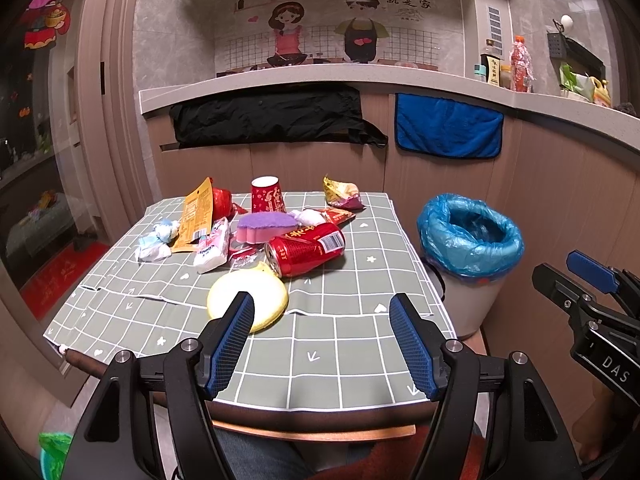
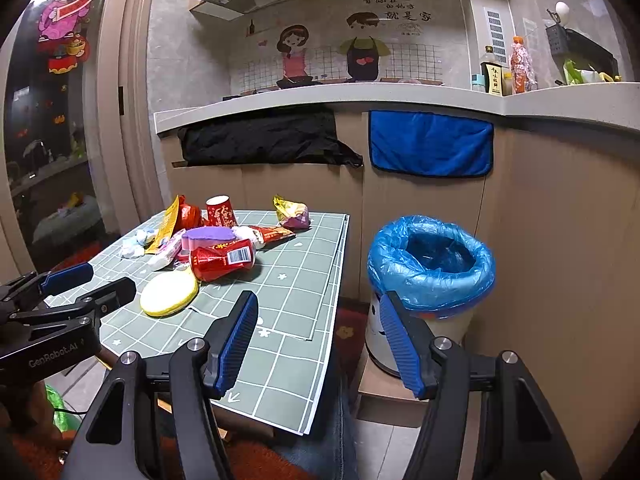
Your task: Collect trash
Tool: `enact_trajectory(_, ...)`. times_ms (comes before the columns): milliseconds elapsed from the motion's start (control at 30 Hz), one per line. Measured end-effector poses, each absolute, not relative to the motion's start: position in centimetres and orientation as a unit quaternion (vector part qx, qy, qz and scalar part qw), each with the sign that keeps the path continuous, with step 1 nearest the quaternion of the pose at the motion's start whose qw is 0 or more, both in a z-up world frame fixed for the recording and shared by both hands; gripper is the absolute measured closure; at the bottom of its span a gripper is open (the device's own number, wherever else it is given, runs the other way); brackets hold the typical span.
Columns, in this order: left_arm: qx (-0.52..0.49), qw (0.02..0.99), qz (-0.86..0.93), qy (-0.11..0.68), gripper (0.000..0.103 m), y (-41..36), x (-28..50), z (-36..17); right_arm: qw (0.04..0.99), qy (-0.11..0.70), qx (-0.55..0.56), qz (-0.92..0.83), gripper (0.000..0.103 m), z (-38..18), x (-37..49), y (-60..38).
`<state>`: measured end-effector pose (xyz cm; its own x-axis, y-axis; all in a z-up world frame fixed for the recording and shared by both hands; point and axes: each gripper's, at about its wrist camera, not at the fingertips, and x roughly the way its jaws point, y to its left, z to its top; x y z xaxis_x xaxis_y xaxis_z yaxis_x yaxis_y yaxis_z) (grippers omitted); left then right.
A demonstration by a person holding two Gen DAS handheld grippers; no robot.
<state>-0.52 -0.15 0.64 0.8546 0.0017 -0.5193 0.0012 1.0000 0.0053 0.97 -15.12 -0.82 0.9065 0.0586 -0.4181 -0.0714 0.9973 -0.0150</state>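
Observation:
Trash lies heaped at the far side of a small table with a green checked cloth: a crushed red can, a red paper cup, a purple-pink sponge, a round yellow pad, an orange wrapper, a white tissue pack and a yellow-pink snack bag. To the table's right stands a white bin with a blue liner. My left gripper hovers open over the near table edge, just short of the yellow pad. My right gripper is open and empty between the table's corner and the bin.
A counter runs behind the table, with a black cloth and a blue towel hanging from it. Bottles stand on the counter at right. A person's jeans-clad legs show below the table edge. A door frame rises at the left.

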Motion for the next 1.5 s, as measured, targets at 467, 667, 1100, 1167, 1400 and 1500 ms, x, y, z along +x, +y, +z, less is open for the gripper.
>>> enact_trajectory(467,0.002,0.963,0.001,0.27,0.033,-0.17,-0.49,0.58,0.977,0.212,-0.017,0.032,0.043,-0.93,0.95,-14.89)
enact_trajectory(667,0.001,0.963,0.001,0.269,0.033,-0.18,-0.48,0.55,0.977,0.211,-0.017,0.032,0.043,-0.82,1.01,-15.12)
enact_trajectory(1100,0.001,0.963,0.0,0.27,0.033,-0.22,-0.5,0.51,0.977,0.21,-0.019,0.03,0.043,-0.61,1.13,-15.13)
enact_trajectory(1167,0.001,0.963,-0.001,0.27,0.033,-0.2,-0.52,0.53,0.977,0.21,-0.019,0.03,0.043,-0.68,1.12,-15.07)
enact_trajectory(1400,0.0,0.963,0.0,0.269,0.033,-0.18,-0.54,0.52,0.977,0.212,-0.018,0.03,0.043,-0.48,1.22,-15.19)
enact_trajectory(1500,0.0,0.964,-0.004,0.267,0.033,-0.32,-0.62,0.49,0.976,0.213,-0.019,0.03,0.043,-0.61,1.32,-15.1)
